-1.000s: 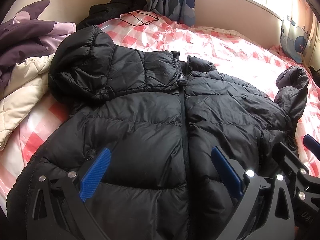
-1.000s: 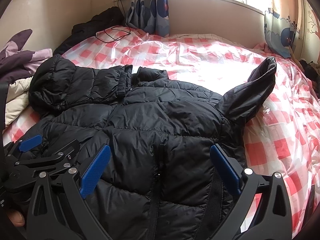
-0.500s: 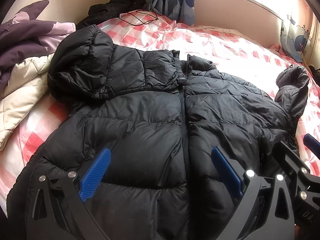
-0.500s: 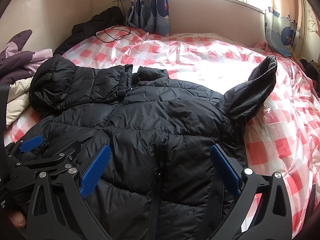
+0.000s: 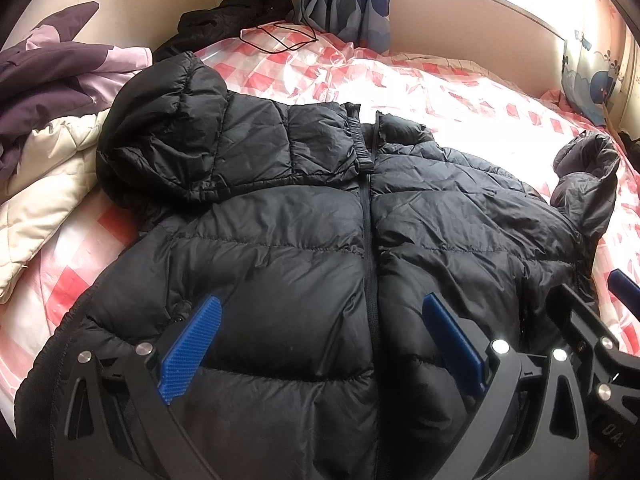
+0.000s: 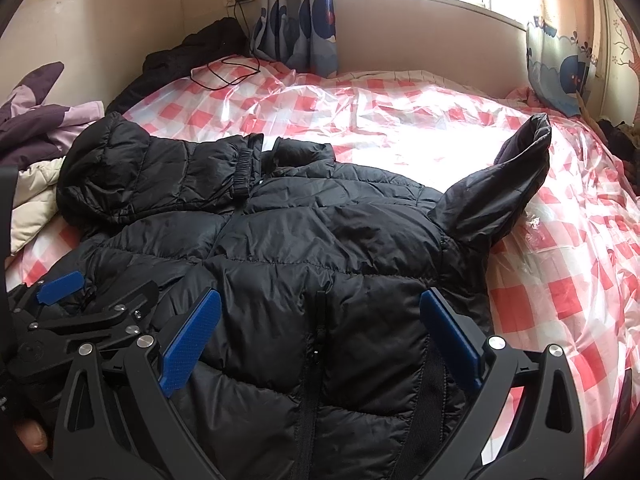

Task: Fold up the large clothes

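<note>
A black puffer jacket lay front-up and zipped on the bed, over a red-and-white checked cover with a glossy sheen. Its left sleeve was folded across the chest, the cuff reaching the zipper line near the collar. The other sleeve stood up from the jacket's far shoulder, cuff tilted toward the window side.

The left gripper hovered over the jacket's lower front, its blue-padded fingers spread wide apart with nothing between them; whether they touched the fabric could not be told. The right gripper hung just beside it over the hem, straddling the zipper, likewise released and wide apart.

Beyond the jacket's folded sleeve, a cream quilted garment and a purple one were heaped at the bed's edge. Past the jacket's collar, a dark garment and a black cable lay near the wall, beside a blue-patterned curtain.
</note>
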Action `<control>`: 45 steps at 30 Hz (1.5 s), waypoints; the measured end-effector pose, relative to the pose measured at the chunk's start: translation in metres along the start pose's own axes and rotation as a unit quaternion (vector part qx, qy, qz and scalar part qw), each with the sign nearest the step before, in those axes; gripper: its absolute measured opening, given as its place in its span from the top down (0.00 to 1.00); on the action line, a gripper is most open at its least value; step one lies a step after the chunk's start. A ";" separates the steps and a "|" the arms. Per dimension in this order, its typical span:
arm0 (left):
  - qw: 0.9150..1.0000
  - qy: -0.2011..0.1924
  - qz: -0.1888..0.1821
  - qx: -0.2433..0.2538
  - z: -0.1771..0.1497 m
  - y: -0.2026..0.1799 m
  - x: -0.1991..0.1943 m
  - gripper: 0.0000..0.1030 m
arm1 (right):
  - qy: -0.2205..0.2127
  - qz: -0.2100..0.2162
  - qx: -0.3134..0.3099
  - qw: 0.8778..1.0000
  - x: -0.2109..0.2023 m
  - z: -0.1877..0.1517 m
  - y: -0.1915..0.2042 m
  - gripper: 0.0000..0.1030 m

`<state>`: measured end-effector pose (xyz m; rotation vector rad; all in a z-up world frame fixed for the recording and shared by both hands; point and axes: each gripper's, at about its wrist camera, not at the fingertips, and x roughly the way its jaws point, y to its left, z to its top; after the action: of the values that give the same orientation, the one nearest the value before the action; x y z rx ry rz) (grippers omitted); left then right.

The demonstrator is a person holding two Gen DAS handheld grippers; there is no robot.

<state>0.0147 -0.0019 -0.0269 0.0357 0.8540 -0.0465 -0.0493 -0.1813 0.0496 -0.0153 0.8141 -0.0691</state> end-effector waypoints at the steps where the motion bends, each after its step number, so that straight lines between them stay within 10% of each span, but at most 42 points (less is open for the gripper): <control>1: 1.000 -0.001 0.001 -0.001 0.001 0.000 0.000 0.06 | 0.001 0.002 0.001 1.000 0.001 0.000 -0.001 0.07; 9: 1.000 -0.021 0.014 -0.011 0.017 -0.002 0.001 0.06 | 0.001 0.019 0.001 1.000 -0.007 0.015 -0.024 0.07; 12: 1.000 -0.013 0.012 -0.014 0.021 -0.003 0.009 0.06 | -0.045 -0.032 0.007 0.998 -0.023 0.047 -0.069 0.07; 19: 1.000 -0.002 0.007 -0.009 0.021 -0.011 0.017 0.06 | -0.006 -0.194 0.073 0.978 0.029 0.197 -0.233 0.07; 23: 1.000 0.010 0.005 -0.009 0.020 -0.012 0.025 0.06 | 0.109 -0.141 0.216 0.960 0.105 0.235 -0.330 0.07; 30: 1.000 0.020 0.002 -0.007 0.016 -0.015 0.031 0.06 | 0.160 0.008 0.375 0.913 0.192 0.218 -0.396 0.07; 32: 1.000 0.022 0.003 -0.002 0.015 -0.018 0.033 0.06 | 0.141 0.051 0.404 0.902 0.207 0.211 -0.412 0.09; 34: 1.000 0.025 0.004 0.004 0.014 -0.020 0.035 0.06 | 0.115 0.094 0.409 0.900 0.214 0.207 -0.418 0.38; 36: 1.000 0.028 0.005 0.009 0.013 -0.022 0.036 0.06 | 0.114 0.121 0.404 0.900 0.219 0.204 -0.416 0.91; 40: 1.000 0.015 -0.007 0.003 0.014 -0.022 0.034 0.06 | 0.024 0.139 0.351 0.926 0.171 0.231 -0.412 0.96; 45: 0.996 -0.057 -0.047 -0.043 0.023 -0.014 -0.001 0.06 | -0.169 0.147 0.292 0.930 0.028 0.275 -0.446 0.97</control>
<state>0.0304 -0.0174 -0.0115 -0.0870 0.7430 -0.0991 0.1444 -0.6313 0.2357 0.6423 0.4194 -0.0222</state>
